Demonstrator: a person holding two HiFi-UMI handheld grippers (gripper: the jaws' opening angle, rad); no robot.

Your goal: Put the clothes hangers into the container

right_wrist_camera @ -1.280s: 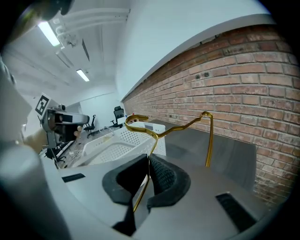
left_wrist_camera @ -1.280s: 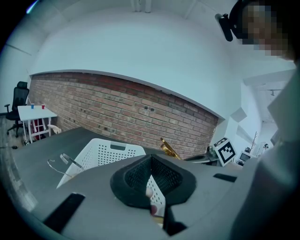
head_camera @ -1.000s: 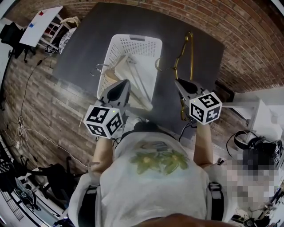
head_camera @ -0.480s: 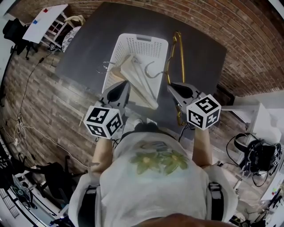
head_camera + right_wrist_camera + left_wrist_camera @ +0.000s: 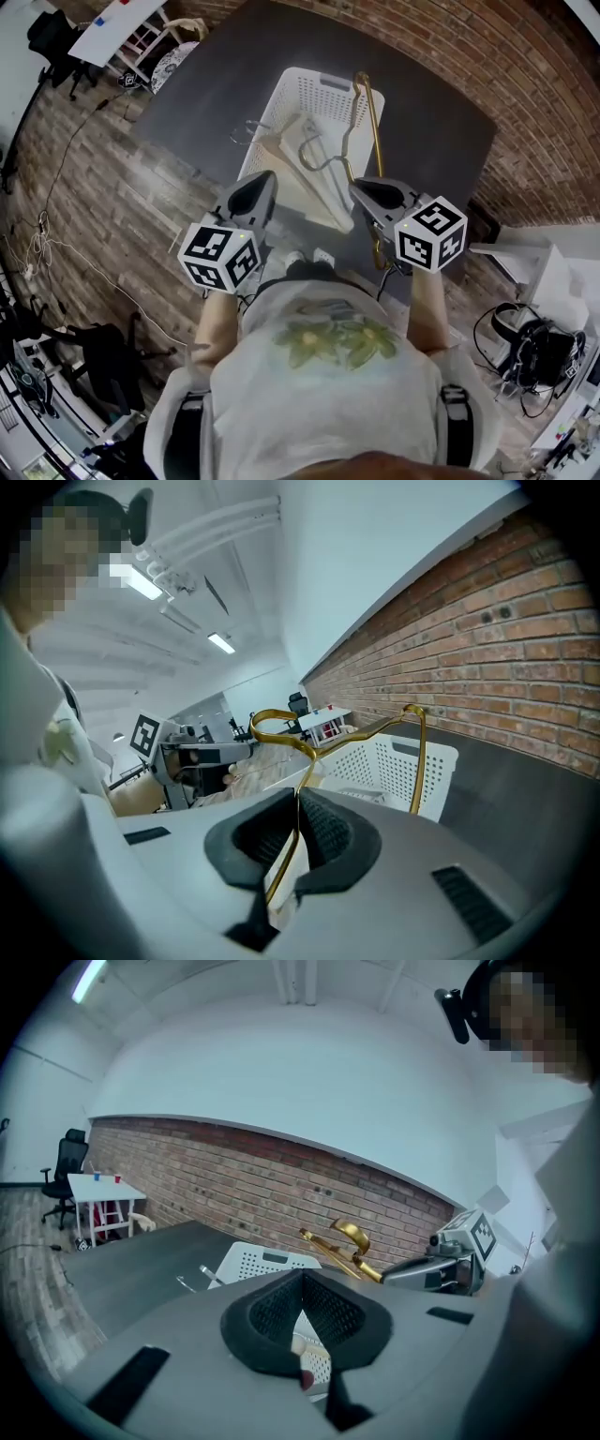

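- Two in white basket (image 5: 323, 82) on worktop (image 5: 230, 84): wood hanger (image 5: 298, 178), wire hanger (image 5: 324, 156).
- Pinches gold hanger (image 5: 374, 117) in right gripper's (image 5: 356, 188) jaws, over basket's right rim.
- Holds left gripper's (image 5: 264, 178) jaws pressed together, empty, beside basket's near end.

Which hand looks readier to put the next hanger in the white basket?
Right. The right gripper is shut on the gold hanger, right at the basket's edge; the left gripper holds nothing.

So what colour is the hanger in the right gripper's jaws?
Gold, like shiny metal. The hanger shows best in the right gripper view.
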